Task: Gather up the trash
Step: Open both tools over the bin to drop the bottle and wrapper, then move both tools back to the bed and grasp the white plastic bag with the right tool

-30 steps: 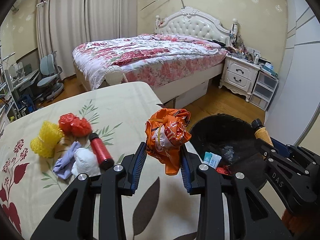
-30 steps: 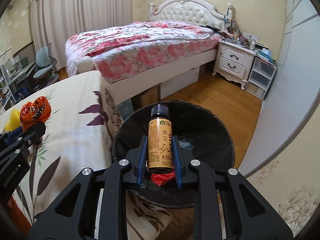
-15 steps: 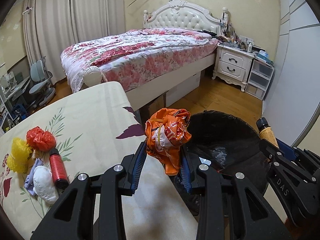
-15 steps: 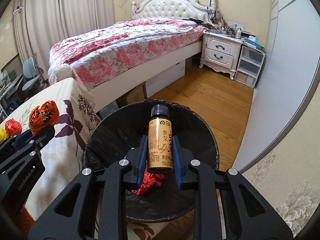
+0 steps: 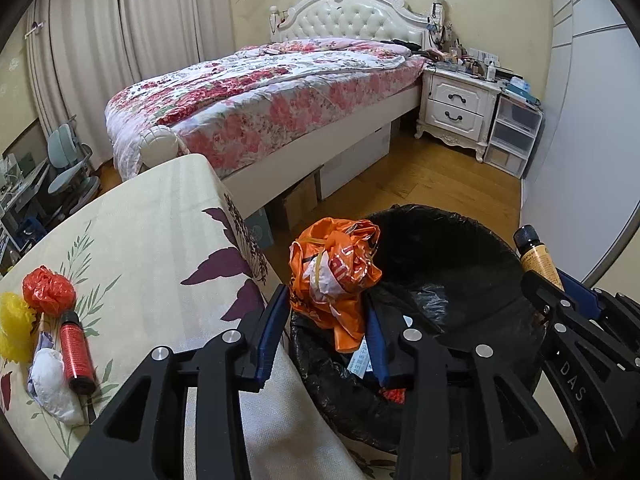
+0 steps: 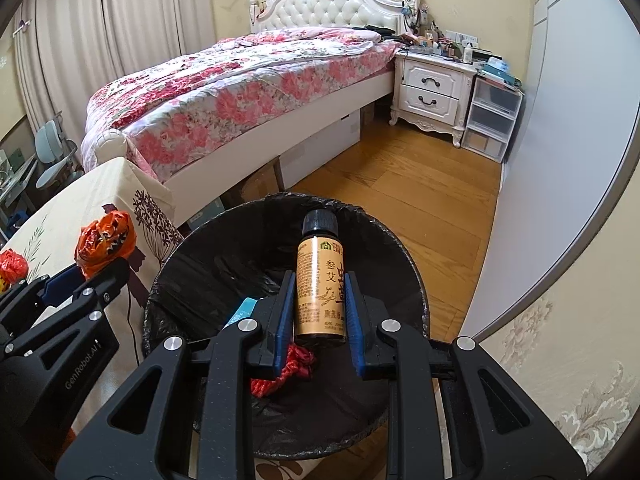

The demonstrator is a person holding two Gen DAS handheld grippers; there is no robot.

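- Trash is what I carry in both hands: a crumpled orange plastic bag (image 5: 334,276) sits between my left jaws, and a small brown bottle (image 6: 320,284) with a black cap stands upright in my right jaws.
- My left gripper (image 5: 328,328) hangs over the near rim of the black-lined trash bin (image 5: 460,248), at the counter's edge; its jaws are opening, with the bag between them and its tail drooping toward the bin.
- My right gripper (image 6: 318,312) is clenched on the bottle, holding it above the bin's open mouth.
- Inside the bin I see red netting (image 6: 284,372), a blue-and-white packet (image 6: 242,310) and clear plastic.
- On the floral counter (image 5: 160,216) to my left lie more pieces: a red bag ball (image 5: 48,290), a yellow mesh wad (image 5: 14,332), a red cylinder (image 5: 77,352) on its side and a white crumpled wad (image 5: 50,384), all close together.
- Behind stand a bed (image 5: 260,92) with a flowered quilt and a white nightstand (image 5: 456,108).
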